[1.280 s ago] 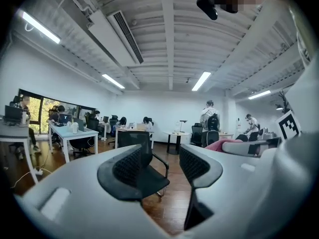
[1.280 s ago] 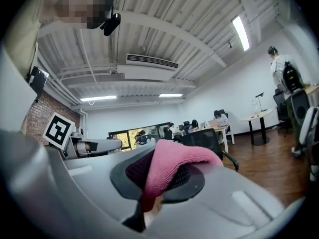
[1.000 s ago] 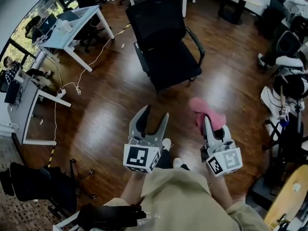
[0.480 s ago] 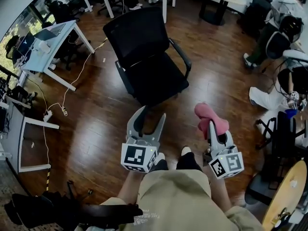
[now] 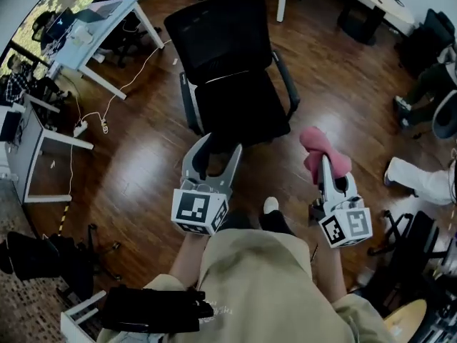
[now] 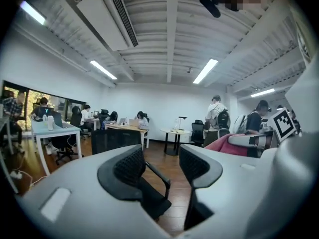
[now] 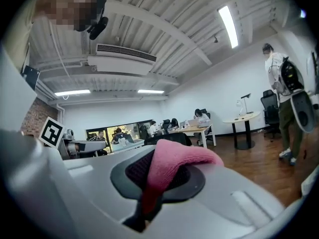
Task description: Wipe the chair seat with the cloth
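Right claw clenched on the crumpled pink cloth and left claw released and empty, I have closed in on the black mesh office chair, its seat now near at twelve o'clock, so wiping can start soon.

A dark, glossy wooden floor carries everything here. A black office chair stands on it in the middle, just beyond the person's white shoe. At the far left a pale desk stands on white legs. A white cable trails from near it across the boards to a power strip. At the far right stands a table's dark pedestal.
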The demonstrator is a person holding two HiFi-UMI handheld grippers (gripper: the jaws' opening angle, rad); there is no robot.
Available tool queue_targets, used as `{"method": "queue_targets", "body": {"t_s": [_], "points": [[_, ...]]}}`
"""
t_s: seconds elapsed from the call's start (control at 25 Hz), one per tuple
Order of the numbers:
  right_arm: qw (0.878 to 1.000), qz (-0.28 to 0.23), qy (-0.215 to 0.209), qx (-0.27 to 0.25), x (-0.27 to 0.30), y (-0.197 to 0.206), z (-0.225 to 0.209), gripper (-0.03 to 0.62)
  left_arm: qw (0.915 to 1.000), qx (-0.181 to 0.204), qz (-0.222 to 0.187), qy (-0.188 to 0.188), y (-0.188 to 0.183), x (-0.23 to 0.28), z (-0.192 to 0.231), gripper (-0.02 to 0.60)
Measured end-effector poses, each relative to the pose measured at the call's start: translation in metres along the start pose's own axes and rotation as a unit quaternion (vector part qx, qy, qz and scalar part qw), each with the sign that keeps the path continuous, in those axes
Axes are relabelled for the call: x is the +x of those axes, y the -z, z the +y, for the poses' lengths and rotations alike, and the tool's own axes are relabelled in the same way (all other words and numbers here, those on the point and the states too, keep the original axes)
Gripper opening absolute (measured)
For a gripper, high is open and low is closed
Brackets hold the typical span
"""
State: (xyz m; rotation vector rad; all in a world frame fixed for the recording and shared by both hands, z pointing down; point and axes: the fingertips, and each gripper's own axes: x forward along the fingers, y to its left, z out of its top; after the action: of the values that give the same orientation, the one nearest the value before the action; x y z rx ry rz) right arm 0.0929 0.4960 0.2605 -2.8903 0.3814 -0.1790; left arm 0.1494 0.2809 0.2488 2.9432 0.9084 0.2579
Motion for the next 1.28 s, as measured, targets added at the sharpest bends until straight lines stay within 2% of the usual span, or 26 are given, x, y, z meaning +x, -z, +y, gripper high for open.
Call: {"method": "queue_targets", "body": {"t_s": [0.16,0.28,0.4,0.6,0.8,0.92,1.0,1.12,1.28], "points": [[0.999,0.029,-0.027,0.002,0.06,0.004,-0.022,0.017,0.9983,0.001,-0.011,-0.056,-0.008,0.009,0.027,0.19],[0.997,0.054,-0.058,0.001,0.101,0.023,-0.024,0.017,0.9951,-0.009,-0.009,-0.098,0.01,0.012,0.054,0.184],[0.992,0.09,-0.092,-0.003,0.152,0.047,-0.008,0.017,0.9909,-0.027,-0.006,-0.132,0.026,0.018,0.095,0.184],[0.983,0.144,-0.114,-0.016,0.237,0.088,0.034,0.017,0.9879,-0.058,-0.012,-0.143,0.046,0.036,0.176,0.184],[0.972,0.183,-0.145,-0.019,0.323,0.122,0.066,0.017,0.9875,-0.062,-0.009,-0.145,0.066,0.086,0.258,0.184],[0.962,0.216,-0.166,-0.012,0.362,0.175,0.07,0.017,0.986,-0.066,0.021,-0.152,0.103,0.121,0.292,0.197],[0.955,0.242,-0.173,-0.001,0.378,0.22,0.072,0.017,0.9856,-0.073,0.044,-0.146,0.129,0.134,0.301,0.219],[0.945,0.268,-0.189,0.011,0.42,0.285,0.073,0.018,0.9846,-0.072,0.075,-0.141,0.167,0.158,0.313,0.219],[0.925,0.285,-0.251,0.032,0.498,0.367,0.091,0.018,0.9802,-0.095,0.102,-0.141,0.217,0.198,0.336,0.212]]}}
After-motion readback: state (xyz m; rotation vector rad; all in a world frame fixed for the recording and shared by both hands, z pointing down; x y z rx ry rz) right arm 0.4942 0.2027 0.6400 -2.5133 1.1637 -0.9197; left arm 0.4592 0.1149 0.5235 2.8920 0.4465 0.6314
